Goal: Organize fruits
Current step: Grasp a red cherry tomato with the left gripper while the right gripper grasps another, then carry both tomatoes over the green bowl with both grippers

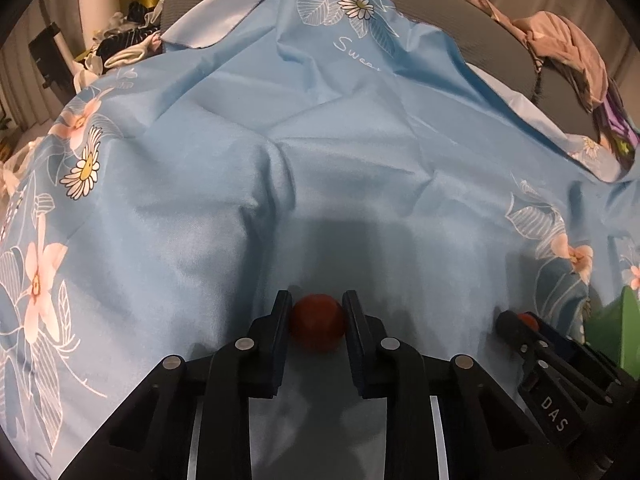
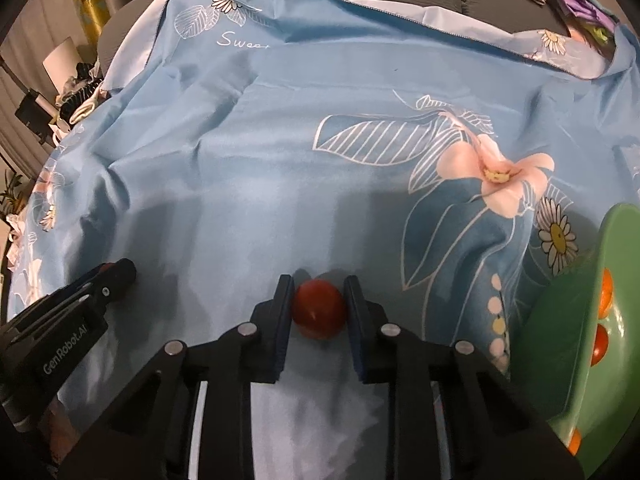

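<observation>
My left gripper point(image 1: 317, 307) is shut on a small red round fruit point(image 1: 318, 321), held low over the blue flowered cloth point(image 1: 320, 160). My right gripper point(image 2: 318, 290) is shut on another small red round fruit point(image 2: 319, 309), also just above the cloth. In the left wrist view the right gripper point(image 1: 520, 322) shows at the right with its red fruit point(image 1: 528, 319) between the tips. In the right wrist view the left gripper point(image 2: 116, 274) shows at the left. A green bowl point(image 2: 568, 320) at the right edge holds orange and red fruits point(image 2: 600, 344).
The blue cloth covers a grey cushioned surface point(image 1: 480, 24). Pink and purple clothes point(image 1: 568, 48) lie at the back right. A pile of clothes point(image 1: 124, 44) and a white lamp point(image 1: 98, 8) stand at the back left. The green bowl's edge point(image 1: 616, 332) shows at the right.
</observation>
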Demonstrator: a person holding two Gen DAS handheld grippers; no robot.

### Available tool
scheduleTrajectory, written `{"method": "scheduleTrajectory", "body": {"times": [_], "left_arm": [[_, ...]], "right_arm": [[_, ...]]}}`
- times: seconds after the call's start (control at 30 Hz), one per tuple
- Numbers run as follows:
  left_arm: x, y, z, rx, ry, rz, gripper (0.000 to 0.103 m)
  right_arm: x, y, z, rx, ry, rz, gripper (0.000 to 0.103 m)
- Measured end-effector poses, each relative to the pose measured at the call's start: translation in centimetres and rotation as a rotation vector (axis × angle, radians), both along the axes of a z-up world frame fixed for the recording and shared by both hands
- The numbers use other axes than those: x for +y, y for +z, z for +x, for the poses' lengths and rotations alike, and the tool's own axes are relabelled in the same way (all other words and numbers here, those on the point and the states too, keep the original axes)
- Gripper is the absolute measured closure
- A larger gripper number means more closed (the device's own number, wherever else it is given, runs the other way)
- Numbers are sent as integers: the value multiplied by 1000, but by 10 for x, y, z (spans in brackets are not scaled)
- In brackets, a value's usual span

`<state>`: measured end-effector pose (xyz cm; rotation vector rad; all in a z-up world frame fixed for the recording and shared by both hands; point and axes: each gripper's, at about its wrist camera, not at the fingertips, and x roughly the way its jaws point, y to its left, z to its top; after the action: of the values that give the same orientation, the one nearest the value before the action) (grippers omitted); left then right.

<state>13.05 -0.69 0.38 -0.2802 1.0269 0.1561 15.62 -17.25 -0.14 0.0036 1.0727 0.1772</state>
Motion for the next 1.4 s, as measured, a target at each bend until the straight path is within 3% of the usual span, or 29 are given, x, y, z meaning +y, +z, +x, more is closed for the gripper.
{"method": "scheduleTrajectory", "body": {"times": [0.4, 0.77, 1.13, 1.4], "left_arm": [[-22, 60, -32, -171, -57, 29, 78], [-48, 110, -67, -332, -153, 7, 78], [-86, 132, -92, -421, -280, -10, 78], [-134, 129, -95, -420, -411, -39, 78]], "right_arm": [[-19, 52, -35, -120, -19, 122, 77], [-51, 100, -78, -267, -61, 177, 77], [-100, 133, -112, -377, -167, 183, 77], [-147, 134, -128, -401, -286, 178, 77]]}}
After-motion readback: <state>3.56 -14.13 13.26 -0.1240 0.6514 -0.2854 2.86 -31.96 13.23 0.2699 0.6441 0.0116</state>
